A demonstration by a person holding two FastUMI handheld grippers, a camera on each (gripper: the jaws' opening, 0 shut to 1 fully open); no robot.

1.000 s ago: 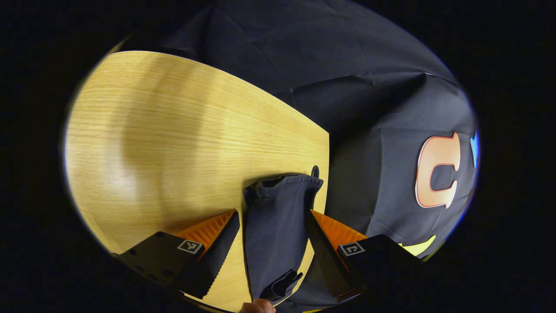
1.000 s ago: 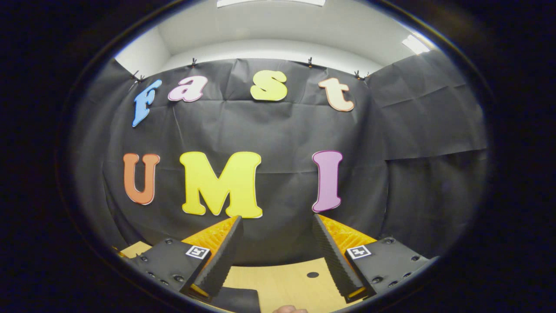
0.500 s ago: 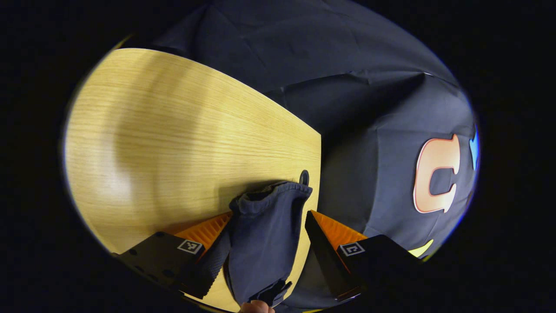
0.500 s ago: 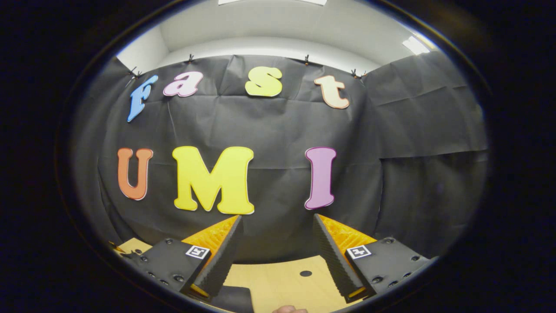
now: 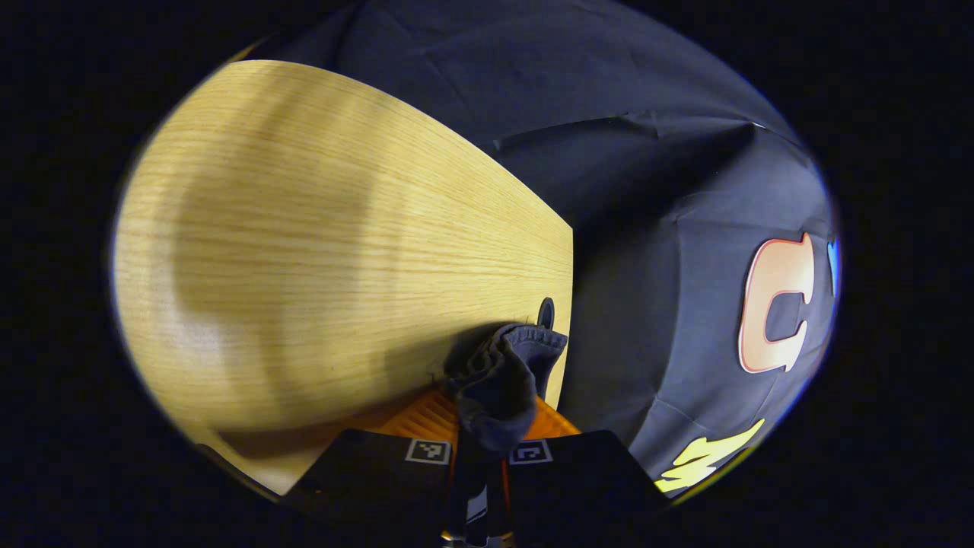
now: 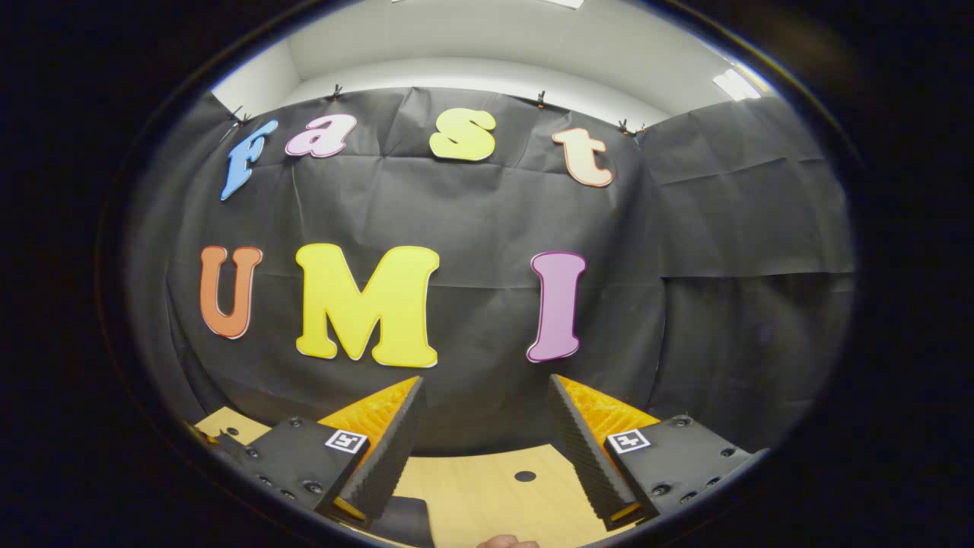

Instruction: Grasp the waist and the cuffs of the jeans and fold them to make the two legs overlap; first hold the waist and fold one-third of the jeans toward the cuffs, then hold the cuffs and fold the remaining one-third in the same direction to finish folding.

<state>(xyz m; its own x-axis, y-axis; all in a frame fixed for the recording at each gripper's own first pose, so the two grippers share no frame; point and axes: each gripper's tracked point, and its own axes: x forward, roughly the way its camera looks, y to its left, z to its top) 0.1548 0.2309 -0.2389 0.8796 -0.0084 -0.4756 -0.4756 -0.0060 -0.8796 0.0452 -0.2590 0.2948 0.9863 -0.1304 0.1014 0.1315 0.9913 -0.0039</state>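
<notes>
In the left gripper view, my left gripper (image 5: 487, 426) is closed on the jeans (image 5: 498, 380) at the table (image 5: 304, 251) edge. In the right gripper view, my right gripper (image 6: 483, 426) is wide open, holding nothing, above the table (image 6: 487, 495).

The dark navy jeans (image 5: 498, 384) bunch into a crumpled fold near the bench's (image 5: 304, 251) right edge. Their hemmed end curls upward, just beside a small hole (image 5: 545, 312).

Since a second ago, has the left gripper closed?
Yes. The left gripper was open around the jeans; its fingers have come together and now pinch the cloth, bunching it just short of the table's hole.
</notes>
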